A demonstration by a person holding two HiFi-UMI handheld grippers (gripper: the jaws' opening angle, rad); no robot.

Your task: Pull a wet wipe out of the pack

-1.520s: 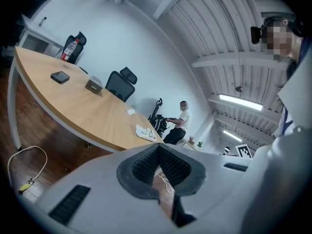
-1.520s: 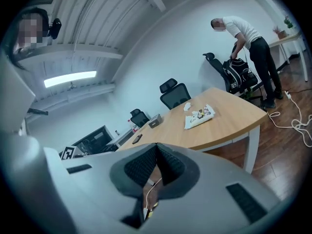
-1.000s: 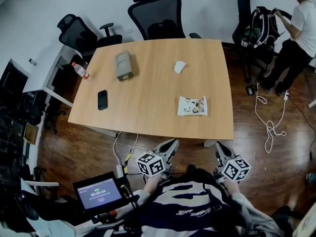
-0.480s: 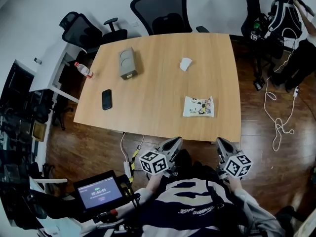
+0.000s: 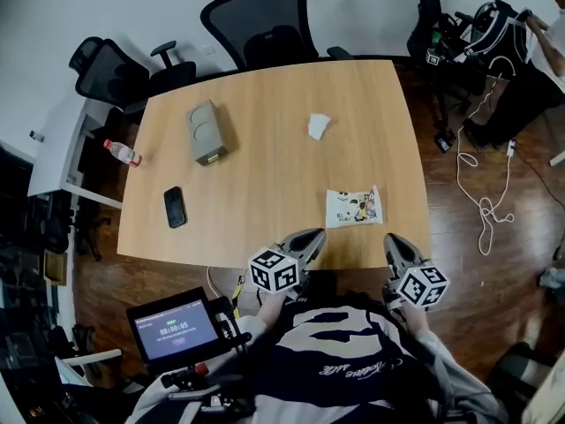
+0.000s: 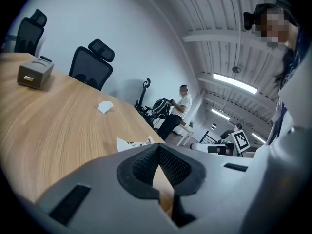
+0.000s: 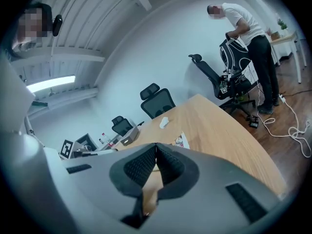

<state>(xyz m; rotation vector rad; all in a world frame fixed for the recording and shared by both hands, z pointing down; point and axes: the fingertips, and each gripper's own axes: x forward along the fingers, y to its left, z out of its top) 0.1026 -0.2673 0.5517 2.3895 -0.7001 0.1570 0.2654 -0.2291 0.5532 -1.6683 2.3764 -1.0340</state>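
Observation:
The wet wipe pack (image 5: 352,207), flat and white with a printed picture, lies on the wooden table (image 5: 265,175) near its front right edge. It also shows low in the left gripper view as a wipe pack (image 6: 132,143) and small in the right gripper view as a wipe pack (image 7: 181,140). My left gripper (image 5: 309,237) reaches the table's near edge, left of and short of the pack; its jaws (image 6: 159,147) meet with nothing between them. My right gripper (image 5: 394,240) is at the edge just right of the pack, jaws (image 7: 156,146) shut and empty.
A crumpled white tissue (image 5: 319,124), a grey box (image 5: 206,132), a black phone (image 5: 175,207) and a bottle (image 5: 121,152) lie further back on the table. Office chairs (image 5: 269,20) stand behind it. A tablet (image 5: 174,329) sits at my lower left. Cables (image 5: 484,203) trail on the floor.
Both grippers have come forward from below the table's near edge up to it, towards the wipe pack. The head view has shifted, so the table sits lower and closer.

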